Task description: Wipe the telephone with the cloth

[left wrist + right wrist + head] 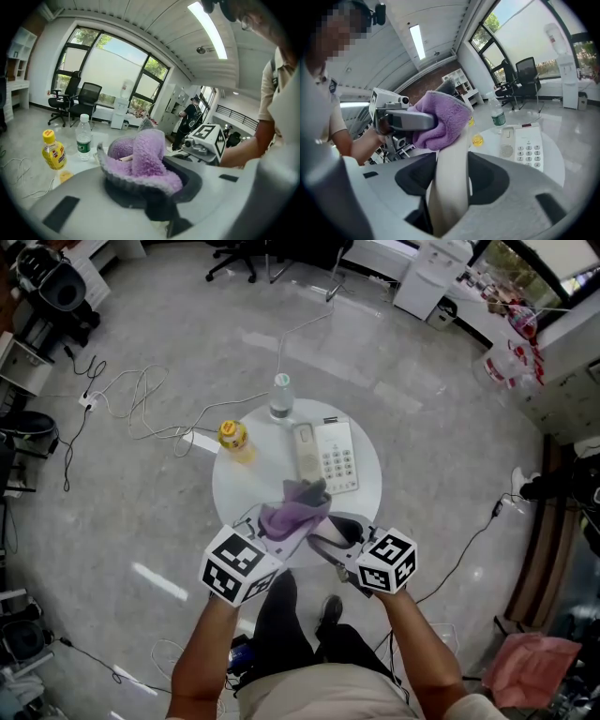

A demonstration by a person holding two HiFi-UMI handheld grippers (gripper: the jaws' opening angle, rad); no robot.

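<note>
A cream telephone base with a grey keypad lies flat on a round white table, seen from above. Its handset is off the base and stands nearly upright on the near side of the base, towards the person. The right gripper pinches it, one jaw pressed to each side. The handset's lower end runs down out of sight between the jaws. Its top end is covered by a purple cloth, which rests against it.

The left gripper, left of the base and also nearer the person, is clamped on that cloth. The bunched fabric spills over its jaws and buries their tips.

From the head view, the cloth and the two marker cubes hide most of the handset and jaws, so the contact is hard to make out there.

A clear water bottle stands just beyond the base's far left corner. A yellow bottle stands to the base's left.
</note>
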